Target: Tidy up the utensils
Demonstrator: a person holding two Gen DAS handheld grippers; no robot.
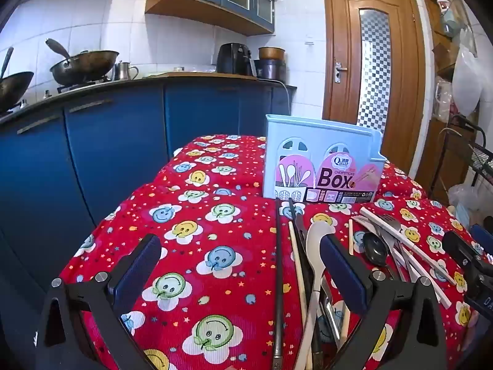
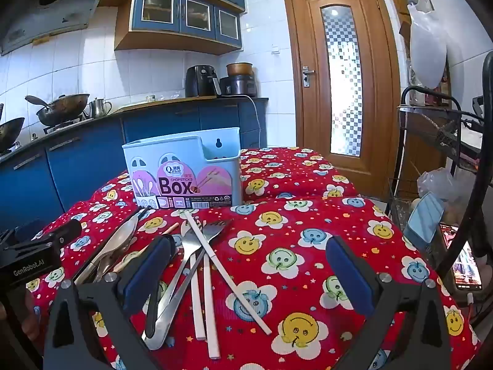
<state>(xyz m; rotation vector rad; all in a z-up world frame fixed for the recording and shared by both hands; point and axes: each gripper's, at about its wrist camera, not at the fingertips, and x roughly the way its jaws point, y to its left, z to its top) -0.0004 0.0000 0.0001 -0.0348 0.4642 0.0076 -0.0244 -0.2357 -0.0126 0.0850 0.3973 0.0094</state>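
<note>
Loosely piled, utensils (image 2: 197,262) lie between both gaping hand-held grippers (image 1: 243,268) (image 2: 255,268) (nothing gripped), before the box (image 2: 185,172)

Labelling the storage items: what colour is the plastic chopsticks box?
Pale blue plastic chopsticks box with pink label; clearest in right wrist view.

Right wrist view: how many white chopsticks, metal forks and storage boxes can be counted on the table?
white chopsticks: 3
forks: 2
box: 1
Total: 6
</note>
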